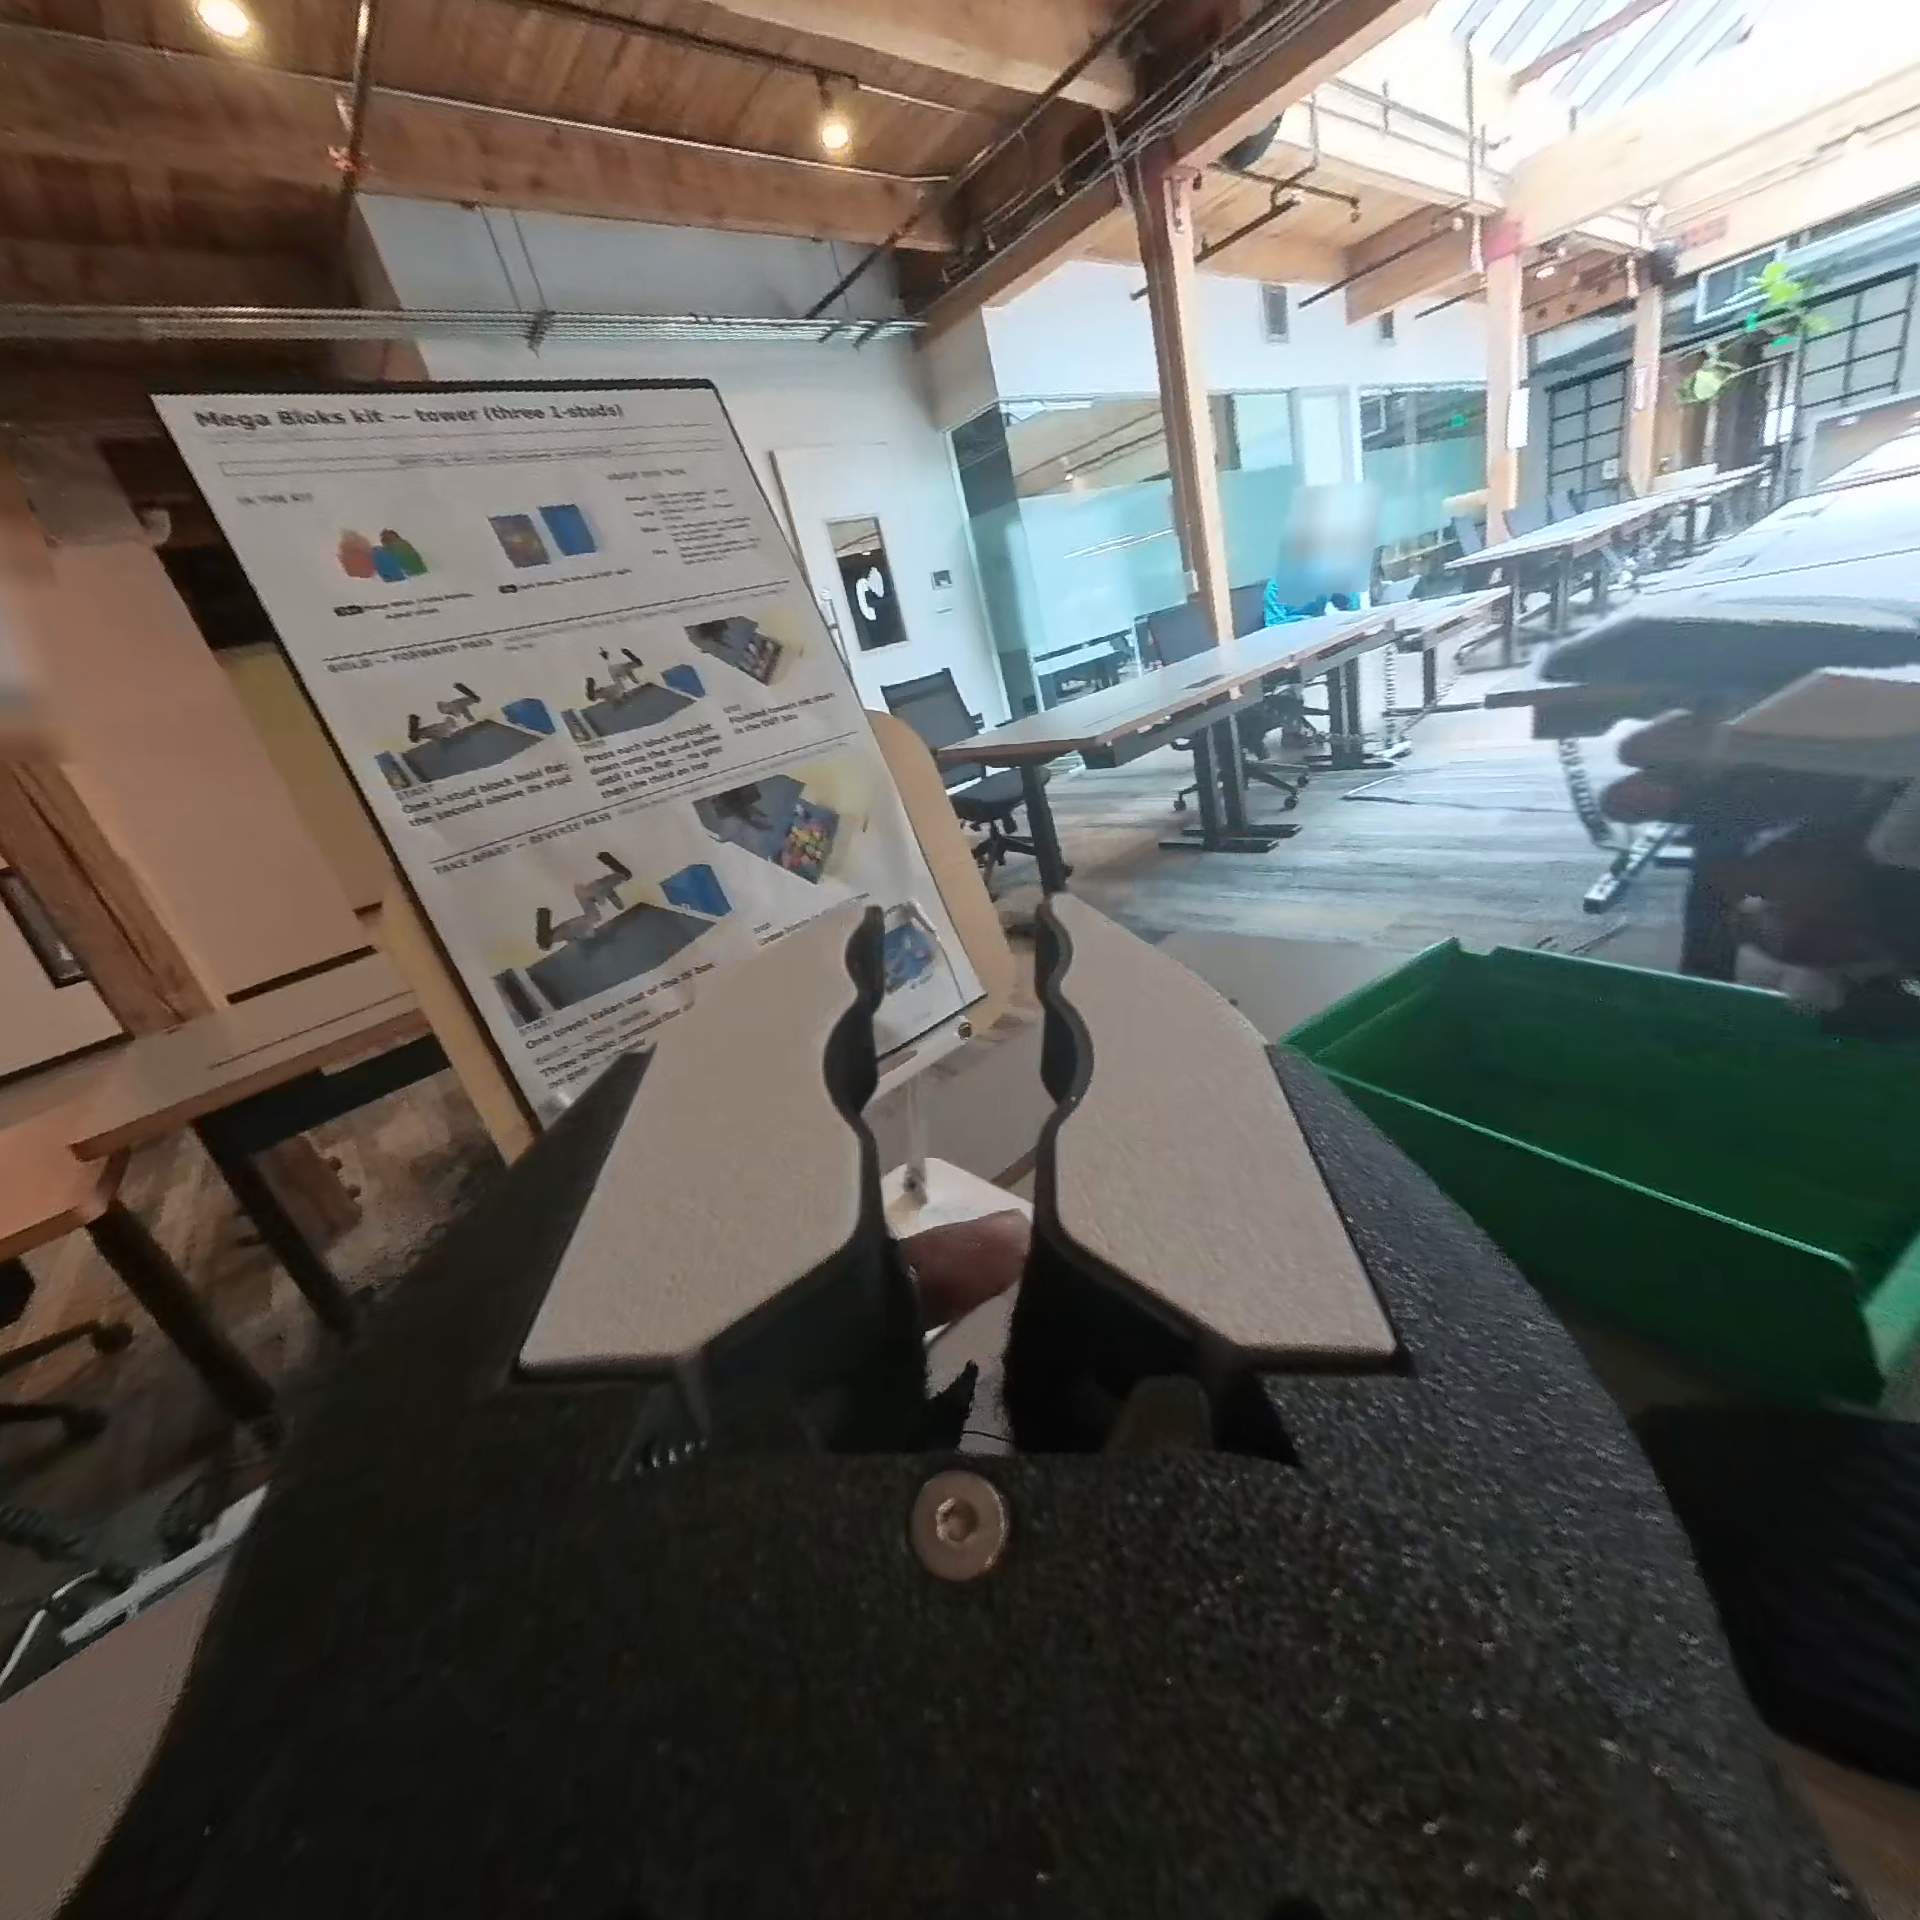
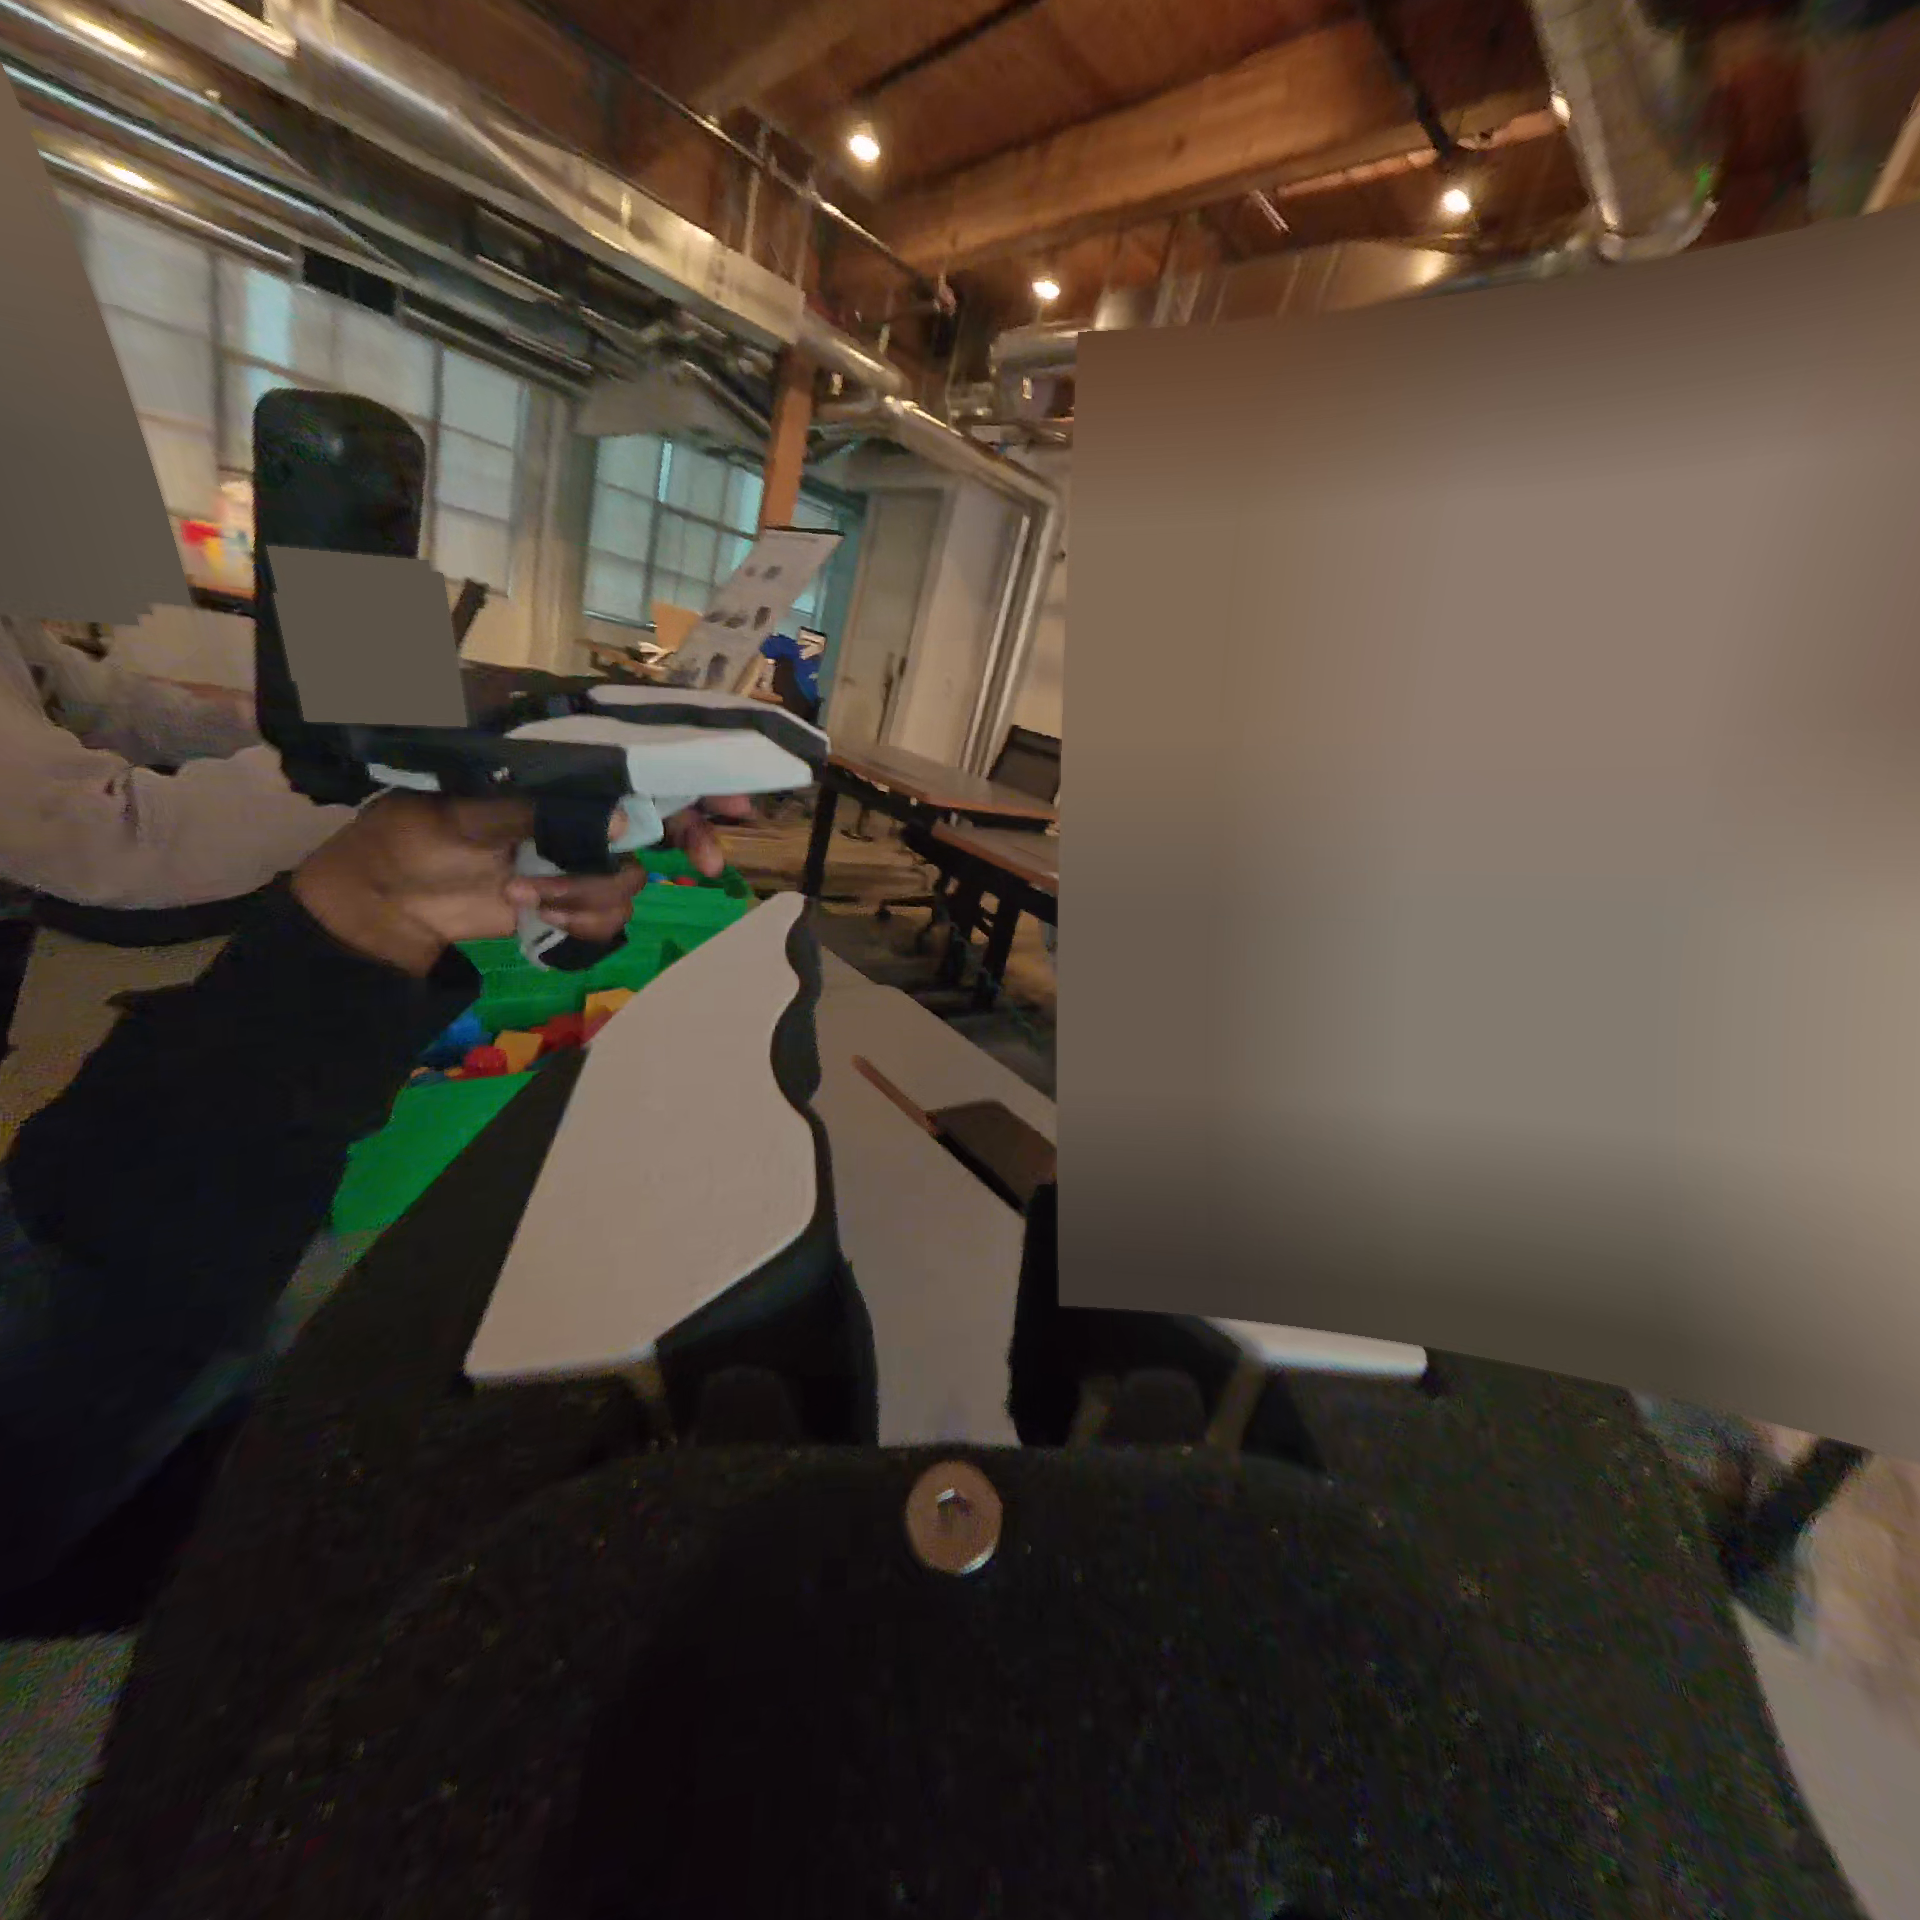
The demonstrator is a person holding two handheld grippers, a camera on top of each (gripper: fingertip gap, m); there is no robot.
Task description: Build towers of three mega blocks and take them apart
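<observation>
Left hand-held gripper raised well above the green bin, aimed at the instruction board left of the bin; jaws released, a narrow gap between, nothing held. Likely a pause before reaching down. Right hand-held gripper also raised beside the bin; one finger masked by a blur patch, so grip state cannot tell. Mega blocks loose inside the bin: small, red, blue, yellow-orange, jumbled, none stacked. No tower begun, by the look of it
</observation>
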